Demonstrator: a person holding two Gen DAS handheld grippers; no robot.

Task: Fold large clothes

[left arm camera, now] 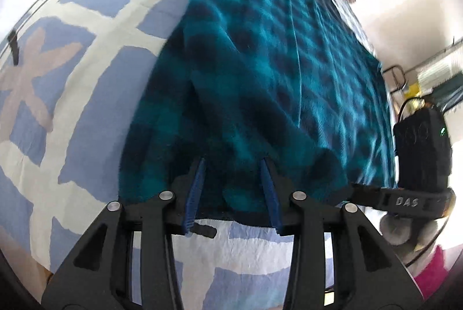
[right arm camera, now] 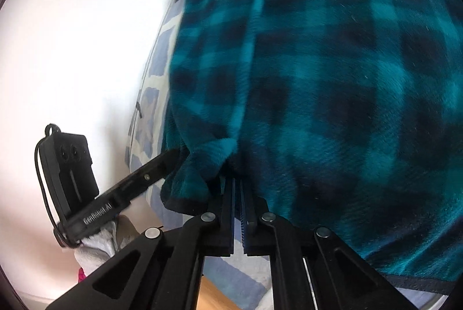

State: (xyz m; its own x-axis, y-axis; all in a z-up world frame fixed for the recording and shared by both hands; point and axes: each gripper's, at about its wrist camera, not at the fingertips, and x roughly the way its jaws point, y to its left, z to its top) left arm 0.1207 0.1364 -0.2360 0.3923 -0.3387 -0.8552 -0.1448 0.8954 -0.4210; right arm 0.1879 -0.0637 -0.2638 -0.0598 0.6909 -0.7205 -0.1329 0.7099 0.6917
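Between the spread fingers of the left gripper (left arm camera: 233,165) hangs the teal plaid garment (left arm camera: 260,64), its edge clamped by the right gripper (right arm camera: 235,182) (folding looks barely begun) above the bedsheet (left arm camera: 86,78).

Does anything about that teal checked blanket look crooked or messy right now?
Yes. The blanket is bunched into a twisted wad beside the right gripper, and it lies in long wrinkles ahead of the left gripper, not flat.
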